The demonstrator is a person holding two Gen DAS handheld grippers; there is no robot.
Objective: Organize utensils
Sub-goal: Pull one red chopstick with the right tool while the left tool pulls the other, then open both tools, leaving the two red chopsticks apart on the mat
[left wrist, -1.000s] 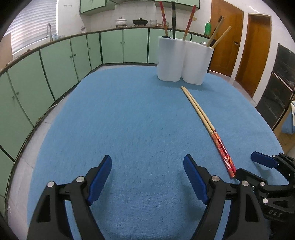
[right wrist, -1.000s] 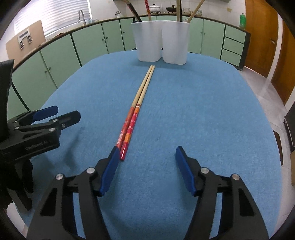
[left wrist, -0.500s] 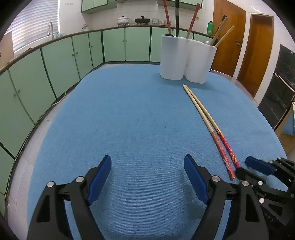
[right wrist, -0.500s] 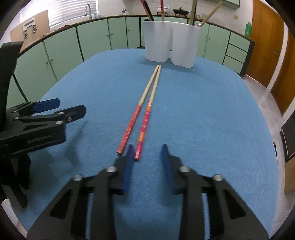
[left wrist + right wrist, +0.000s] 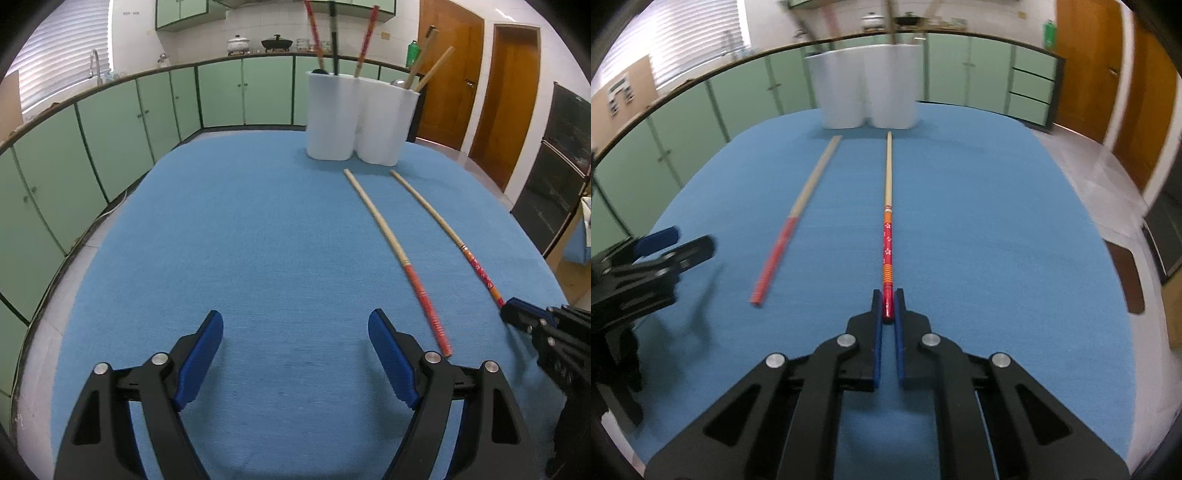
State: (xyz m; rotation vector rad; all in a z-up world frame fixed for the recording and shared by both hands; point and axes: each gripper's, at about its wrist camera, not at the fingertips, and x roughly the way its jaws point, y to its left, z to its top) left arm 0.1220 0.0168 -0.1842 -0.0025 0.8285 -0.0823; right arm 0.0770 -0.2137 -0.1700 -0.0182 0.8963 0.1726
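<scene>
Pinching red end of flowered chopstick (image 5: 887, 236), right gripper (image 5: 888, 308) jaws narrow, clamped on tip; stick runs straight ahead toward white holder (image 5: 866, 96) at far end of blue desk (image 5: 997, 229); second chopstick (image 5: 798, 218) lies loose on desk, ahead-left of right gripper, apart from held one; left gripper (image 5: 295, 343) jaws wide, nothing between; loose stick just right of it.

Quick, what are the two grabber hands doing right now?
Left gripper: open, holding nothing.
Right gripper: closed on the red end of the flowered chopstick.
</scene>
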